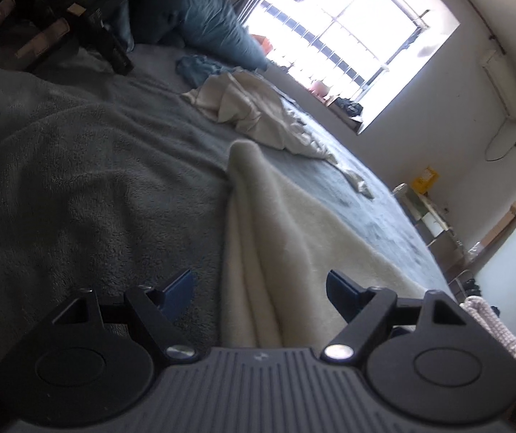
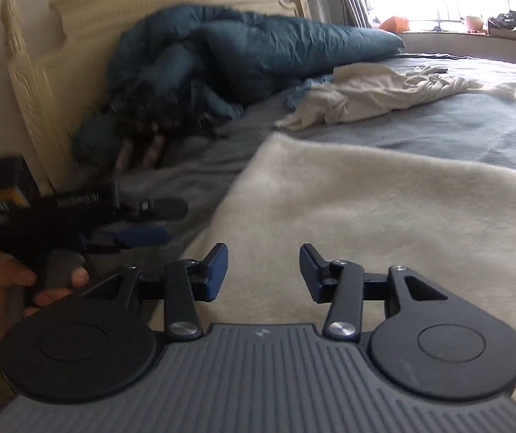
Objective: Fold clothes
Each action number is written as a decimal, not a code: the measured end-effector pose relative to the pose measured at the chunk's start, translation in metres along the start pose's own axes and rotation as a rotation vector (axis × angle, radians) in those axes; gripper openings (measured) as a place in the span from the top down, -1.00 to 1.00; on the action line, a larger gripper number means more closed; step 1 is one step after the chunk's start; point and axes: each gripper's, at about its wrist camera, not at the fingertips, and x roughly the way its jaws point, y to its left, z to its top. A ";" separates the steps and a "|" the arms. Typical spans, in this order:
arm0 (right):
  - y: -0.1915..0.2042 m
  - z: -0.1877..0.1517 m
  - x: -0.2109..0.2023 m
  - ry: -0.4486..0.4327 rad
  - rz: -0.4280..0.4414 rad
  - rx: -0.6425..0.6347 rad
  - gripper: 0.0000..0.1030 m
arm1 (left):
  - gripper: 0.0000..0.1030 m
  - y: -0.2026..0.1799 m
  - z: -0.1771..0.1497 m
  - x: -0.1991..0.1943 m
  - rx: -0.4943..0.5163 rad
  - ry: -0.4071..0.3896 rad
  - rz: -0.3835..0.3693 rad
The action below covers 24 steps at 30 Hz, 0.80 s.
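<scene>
on the grey bed (image 2: 474, 133) | cream fleece (image 2: 366, 209) lies folded, released | left gripper (image 1: 258, 288) and right gripper (image 2: 264, 267) both agape, empty | next: fetch crumpled white garment (image 2: 384, 90)

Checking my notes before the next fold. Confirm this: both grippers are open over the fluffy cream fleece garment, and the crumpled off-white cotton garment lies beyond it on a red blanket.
One thing is wrong: the blanket is grey, not red, as the right wrist view shows. The left gripper and right gripper are open over the fluffy cream fleece garment, and the crumpled off-white cotton garment lies beyond it.
</scene>
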 end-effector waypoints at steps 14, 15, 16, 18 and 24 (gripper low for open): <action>-0.005 -0.024 -0.059 -0.004 -0.154 -0.028 0.16 | -0.59 -0.094 -0.004 0.004 0.397 -0.057 0.050; -0.010 -0.022 -0.064 -0.028 -0.206 -0.033 0.21 | -0.59 -0.104 -0.009 0.008 0.438 -0.040 0.051; -0.015 -0.021 -0.069 -0.049 -0.257 -0.039 0.24 | -0.59 -0.112 -0.014 0.013 0.466 -0.016 0.055; -0.027 -0.022 -0.075 -0.061 -0.352 -0.052 0.36 | -0.59 -0.127 -0.023 0.025 0.507 0.035 0.069; -0.066 -0.047 -0.084 0.021 -0.594 -0.077 0.63 | -0.60 -0.139 -0.045 0.051 0.536 0.152 0.173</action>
